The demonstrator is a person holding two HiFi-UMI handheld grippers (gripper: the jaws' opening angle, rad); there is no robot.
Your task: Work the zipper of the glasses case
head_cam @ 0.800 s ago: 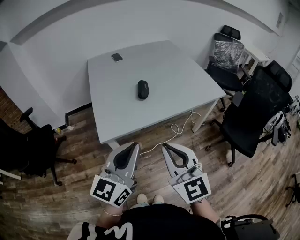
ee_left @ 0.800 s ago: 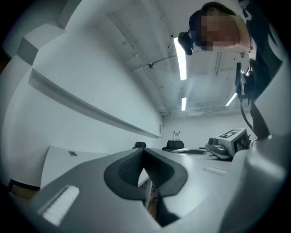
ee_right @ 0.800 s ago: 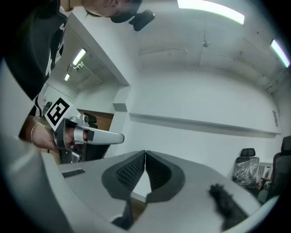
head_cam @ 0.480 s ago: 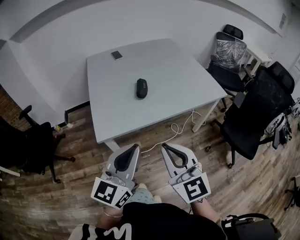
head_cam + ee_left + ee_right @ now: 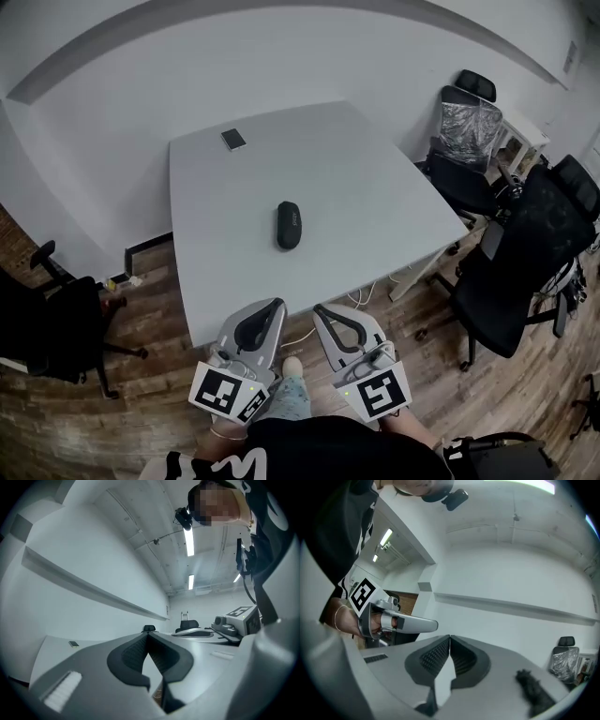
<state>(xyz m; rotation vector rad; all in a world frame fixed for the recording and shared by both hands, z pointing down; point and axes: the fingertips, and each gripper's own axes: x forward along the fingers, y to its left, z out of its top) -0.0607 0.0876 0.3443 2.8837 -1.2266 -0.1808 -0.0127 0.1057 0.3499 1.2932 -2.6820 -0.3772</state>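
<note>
Jaws of the left gripper and right gripper are pressed together, holding nothing. Ahead, mid-table, lies the black glasses case, well apart from both, its long axis pointing away from the person, marginally nearer the left.

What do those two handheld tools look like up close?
The left gripper and right gripper are light grey shells with black ribbed pads inside the jaws. Each carries a black-and-white marker cube. The person wears a black top.
</note>
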